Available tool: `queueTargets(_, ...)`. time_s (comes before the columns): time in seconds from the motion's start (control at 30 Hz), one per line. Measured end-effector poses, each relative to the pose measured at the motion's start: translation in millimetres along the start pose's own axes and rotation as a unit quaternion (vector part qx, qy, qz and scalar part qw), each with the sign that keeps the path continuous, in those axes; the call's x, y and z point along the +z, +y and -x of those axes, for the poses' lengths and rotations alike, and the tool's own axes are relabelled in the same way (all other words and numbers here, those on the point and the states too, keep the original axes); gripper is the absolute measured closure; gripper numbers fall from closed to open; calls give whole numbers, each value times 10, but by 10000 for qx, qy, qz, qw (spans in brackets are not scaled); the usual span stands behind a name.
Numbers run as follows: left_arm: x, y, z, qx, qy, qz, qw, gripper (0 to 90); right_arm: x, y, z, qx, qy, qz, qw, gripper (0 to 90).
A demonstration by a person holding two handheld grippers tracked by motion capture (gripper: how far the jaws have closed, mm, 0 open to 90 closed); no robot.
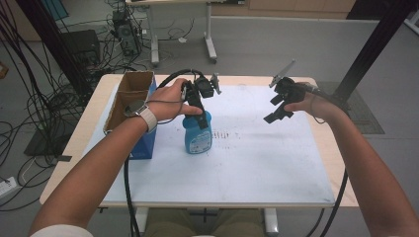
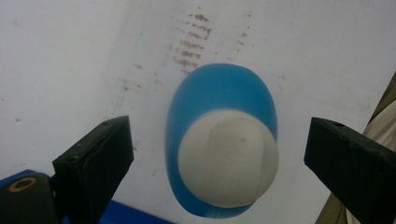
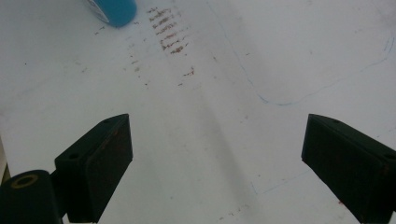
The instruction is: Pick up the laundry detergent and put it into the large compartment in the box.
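The blue plastic bottle with a white round cap (image 1: 198, 133) stands upright on the white worktop (image 1: 257, 168), left of the middle and just right of the blue cardboard box with an open brown top (image 1: 129, 106). The left gripper (image 1: 199, 106) hangs directly above the bottle and points down at it. In the left gripper view the white cap (image 2: 229, 161) lies between the two black jaws, which are spread wide on both sides and do not touch it. The long axis of the bottle is vertical, so it runs along the line of the gripper; I judge that a straight descent would bring the jaws around the cap or the neck. The left hand (image 1: 170, 98) is bent down at the wrist, with the forearm coming from the near left.

The right gripper (image 1: 277, 106) is well apart from the bottle, on the far right above bare worktop, its jaws also wide apart and holding nothing. The left one is clearly the nearer.
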State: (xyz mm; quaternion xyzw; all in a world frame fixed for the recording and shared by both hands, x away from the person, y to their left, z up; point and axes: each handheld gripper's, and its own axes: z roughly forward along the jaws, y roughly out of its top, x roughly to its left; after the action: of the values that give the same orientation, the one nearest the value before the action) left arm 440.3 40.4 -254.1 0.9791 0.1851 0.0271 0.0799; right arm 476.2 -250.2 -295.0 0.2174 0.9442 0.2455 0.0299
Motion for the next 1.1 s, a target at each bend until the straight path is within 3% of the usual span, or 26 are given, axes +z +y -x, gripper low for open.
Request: queueTargets(1.1,6,-7,-7,3,12,-27,10000,84,8,18,-9,-11,14,35,10000,85)
